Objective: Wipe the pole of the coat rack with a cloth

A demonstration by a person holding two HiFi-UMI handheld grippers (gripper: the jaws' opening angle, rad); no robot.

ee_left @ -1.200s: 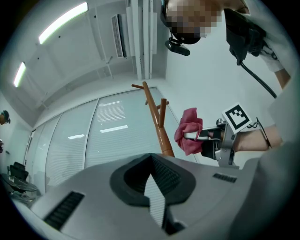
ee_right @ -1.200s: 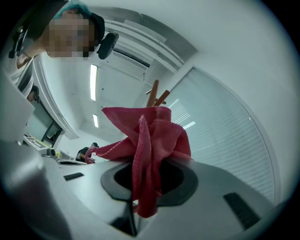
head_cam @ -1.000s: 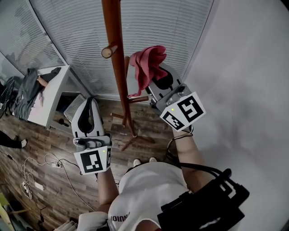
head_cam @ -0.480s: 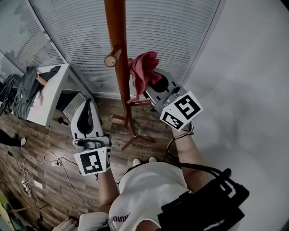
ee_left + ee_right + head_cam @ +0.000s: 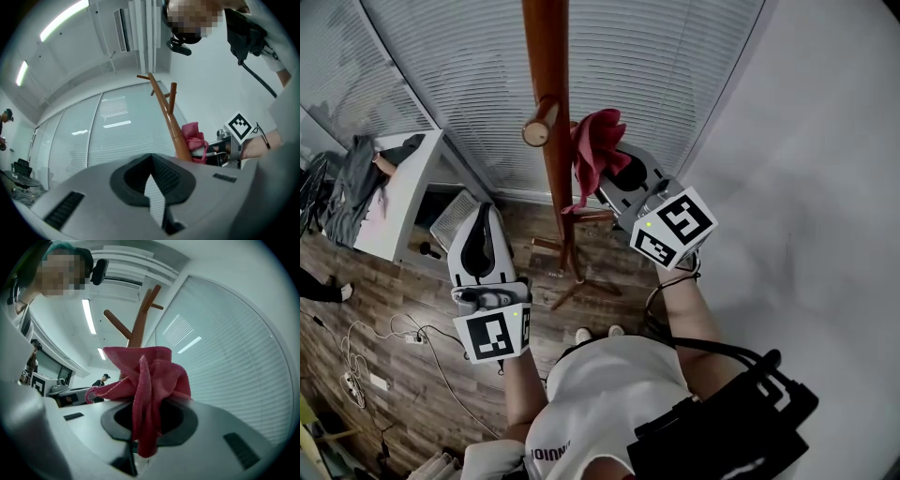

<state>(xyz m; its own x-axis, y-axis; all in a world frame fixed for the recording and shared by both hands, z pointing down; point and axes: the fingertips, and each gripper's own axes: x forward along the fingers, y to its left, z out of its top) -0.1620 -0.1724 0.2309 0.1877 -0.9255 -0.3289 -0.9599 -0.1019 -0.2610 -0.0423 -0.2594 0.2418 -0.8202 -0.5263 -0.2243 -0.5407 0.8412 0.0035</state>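
The brown wooden pole (image 5: 551, 131) of the coat rack rises through the middle of the head view, with a peg (image 5: 539, 124) on its left side. My right gripper (image 5: 609, 178) is shut on a pink cloth (image 5: 593, 150), which hangs bunched against the pole's right side. In the right gripper view the cloth (image 5: 147, 385) covers the jaws, the pole (image 5: 138, 333) just behind it. My left gripper (image 5: 479, 228) is shut and holds nothing, low to the left of the pole. The left gripper view shows the pole (image 5: 171, 126) and the cloth (image 5: 194, 140) beyond its closed jaws.
The rack's crossed feet (image 5: 572, 272) stand on a wood floor. A white cabinet (image 5: 398, 197) with dark clothing (image 5: 352, 187) on it stands at the left. Cables and a power strip (image 5: 356, 384) lie on the floor. Window blinds (image 5: 469, 75) are behind, a white wall (image 5: 806, 187) at right.
My right gripper has moved the cloth left and slightly up, in against the pole. The left gripper has barely moved.
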